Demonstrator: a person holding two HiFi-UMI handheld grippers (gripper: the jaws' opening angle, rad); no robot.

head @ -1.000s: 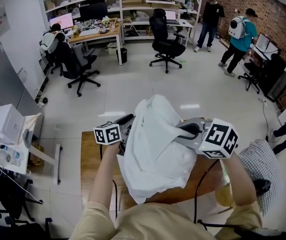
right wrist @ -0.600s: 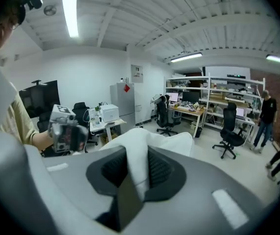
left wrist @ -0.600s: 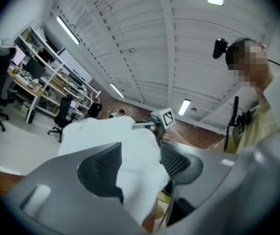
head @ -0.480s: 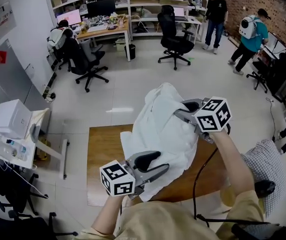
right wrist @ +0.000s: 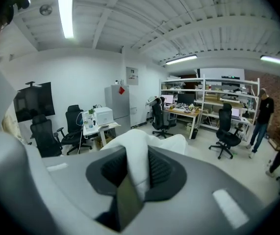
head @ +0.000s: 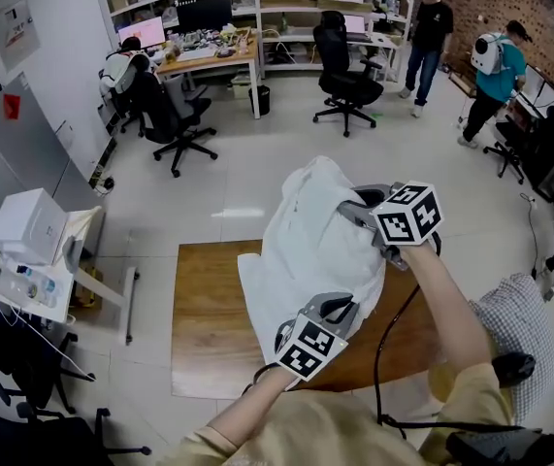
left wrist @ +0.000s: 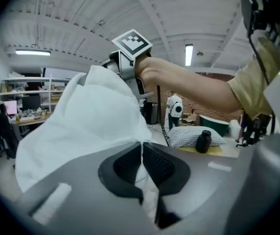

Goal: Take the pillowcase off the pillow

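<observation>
Aloft above the table [head: 209, 304], left tongs [head: 335, 307] clamp the pillowcase [head: 306, 231] lower edge, right tongs [head: 351, 212] its top

Left half of the wooden table [head: 209, 309]: bare top, open to approach from its left and far edges. Above the table's middle: white pillowcase bundle [head: 310, 241], held up and blocking any straight pass from left to right. Along the table's right edge: black cable [head: 381, 346] hanging across, with a checked pillow [head: 509, 314] and a dark bottle [head: 507, 365] just beyond. Left of the table: side stand [head: 81, 282] bearing a white box [head: 19, 233], near but apart, a narrow strip of floor between. Beyond the table's far edge: wide open floor [head: 209, 183]; office chairs [head: 179, 115] well apart.
</observation>
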